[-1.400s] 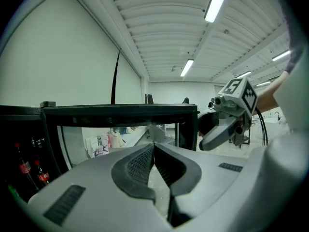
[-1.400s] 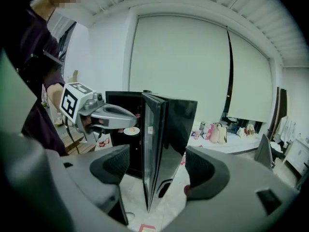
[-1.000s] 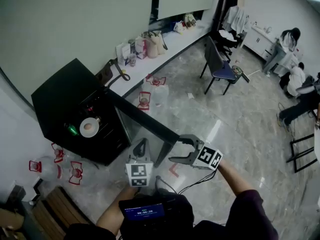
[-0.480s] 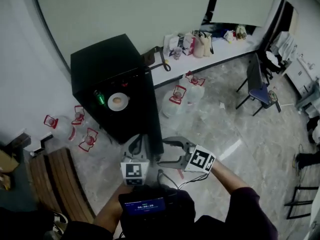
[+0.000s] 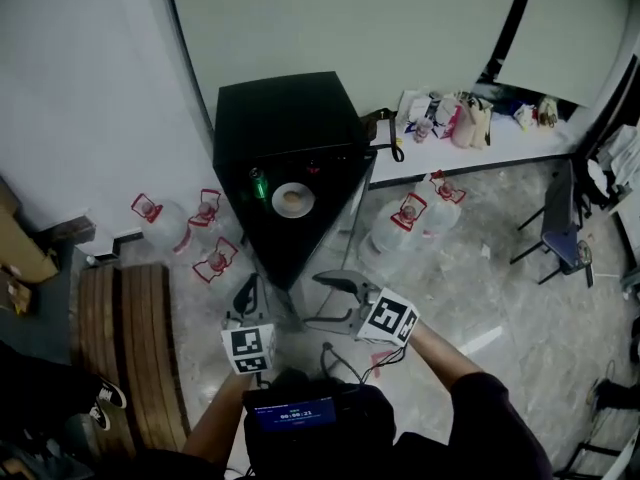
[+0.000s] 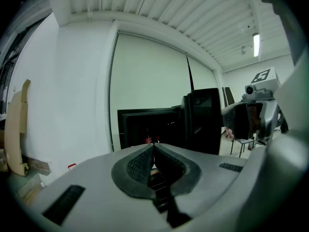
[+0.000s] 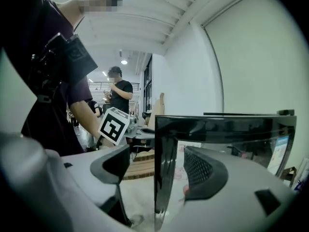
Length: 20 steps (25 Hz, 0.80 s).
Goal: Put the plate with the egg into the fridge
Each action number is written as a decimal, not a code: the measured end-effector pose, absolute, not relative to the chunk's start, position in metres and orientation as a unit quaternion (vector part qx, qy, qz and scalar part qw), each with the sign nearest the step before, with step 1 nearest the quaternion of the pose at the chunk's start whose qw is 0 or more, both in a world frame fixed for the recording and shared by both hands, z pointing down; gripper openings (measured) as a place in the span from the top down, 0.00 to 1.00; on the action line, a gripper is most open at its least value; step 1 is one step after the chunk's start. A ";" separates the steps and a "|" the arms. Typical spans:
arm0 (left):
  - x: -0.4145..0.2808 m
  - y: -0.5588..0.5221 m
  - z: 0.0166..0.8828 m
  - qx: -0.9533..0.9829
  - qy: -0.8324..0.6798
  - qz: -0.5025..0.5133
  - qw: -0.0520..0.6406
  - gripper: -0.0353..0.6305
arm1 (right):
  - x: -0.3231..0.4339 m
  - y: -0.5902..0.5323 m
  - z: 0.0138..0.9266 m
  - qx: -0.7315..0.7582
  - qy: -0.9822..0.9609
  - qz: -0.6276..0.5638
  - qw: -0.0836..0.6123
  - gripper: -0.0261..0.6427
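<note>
Since the plate (image 5: pixel 293 199) with the egg (image 5: pixel 292 201) sits inside the fridge (image 5: pixel 285 118), my right tool (image 5: pixel 315 300) straddles its door (image 7: pixel 164 168) edge, released, ready to shut it; left tool (image 6: pixel 153 151) clenched, empty.

egg (image 5: pixel 292 199) on plate (image 5: pixel 278 205), plate in fridge (image 5: pixel 285 108); jugs (image 5: pixel 216 259) left of fridge

Fridge (image 5: pixel 285 118): black, low, squarish, stood against the far wall. Door (image 7: pixel 164 168) was found swung open toward the near side, a glossy black panel seen almost edge-on. Plate (image 5: pixel 277 200): small, round, white, set level on a shelf inside the open fridge, towards the front. Egg (image 5: pixel 293 200): brownish, single, was noted lying at the plate's centre.
</note>
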<state>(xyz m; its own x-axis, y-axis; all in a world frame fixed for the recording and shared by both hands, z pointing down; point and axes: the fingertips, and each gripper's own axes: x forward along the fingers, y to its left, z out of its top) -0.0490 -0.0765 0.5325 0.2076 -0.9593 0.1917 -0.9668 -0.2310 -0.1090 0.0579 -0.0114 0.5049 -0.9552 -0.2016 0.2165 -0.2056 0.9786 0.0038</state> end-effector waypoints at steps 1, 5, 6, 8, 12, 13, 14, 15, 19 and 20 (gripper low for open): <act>-0.056 -0.078 0.532 0.773 -0.624 0.109 0.017 0.93 | 0.053 -0.017 0.506 0.103 -0.989 0.008 0.106 0.44; -0.068 -0.086 0.525 0.767 -0.633 0.103 0.012 0.93 | 0.035 -0.037 0.500 0.119 -0.989 0.011 0.092 0.44; -0.071 -0.089 0.522 0.765 -0.636 0.099 0.011 0.93 | 0.031 -0.041 0.497 0.125 -0.988 0.009 0.085 0.44; -0.077 -0.097 0.517 0.758 -0.646 0.091 0.013 0.93 | 0.024 -0.052 0.495 0.138 -0.987 0.007 0.077 0.44; -0.081 -0.109 0.504 0.756 -0.649 0.084 0.000 0.93 | 0.012 -0.069 0.493 0.162 -0.984 0.003 0.071 0.44; -0.080 -0.112 0.502 0.761 -0.644 0.081 -0.002 0.93 | 0.009 -0.072 0.492 0.167 -0.984 0.002 0.067 0.46; -0.078 -0.115 0.501 0.765 -0.639 0.080 -0.004 0.93 | 0.007 -0.076 0.490 0.174 -0.983 0.002 0.063 0.50; -0.076 -0.118 0.500 0.770 -0.634 0.078 -0.003 0.93 | 0.006 -0.080 0.486 0.182 -0.982 0.002 0.057 0.55; -0.063 -0.130 0.497 0.790 -0.609 0.073 0.002 0.93 | 0.010 -0.097 0.472 0.226 -0.974 -0.004 0.027 0.81; -0.057 -0.132 0.494 0.795 -0.602 0.072 -0.001 0.93 | 0.012 -0.100 0.468 0.235 -0.972 -0.010 0.024 0.86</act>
<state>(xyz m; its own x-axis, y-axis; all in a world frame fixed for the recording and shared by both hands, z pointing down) -0.0572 -0.1324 0.4944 0.2643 -0.9578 0.1131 -0.9576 -0.2745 -0.0872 0.0118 -0.0998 0.4679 -0.8884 -0.4572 0.0420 -0.4562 0.8893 0.0314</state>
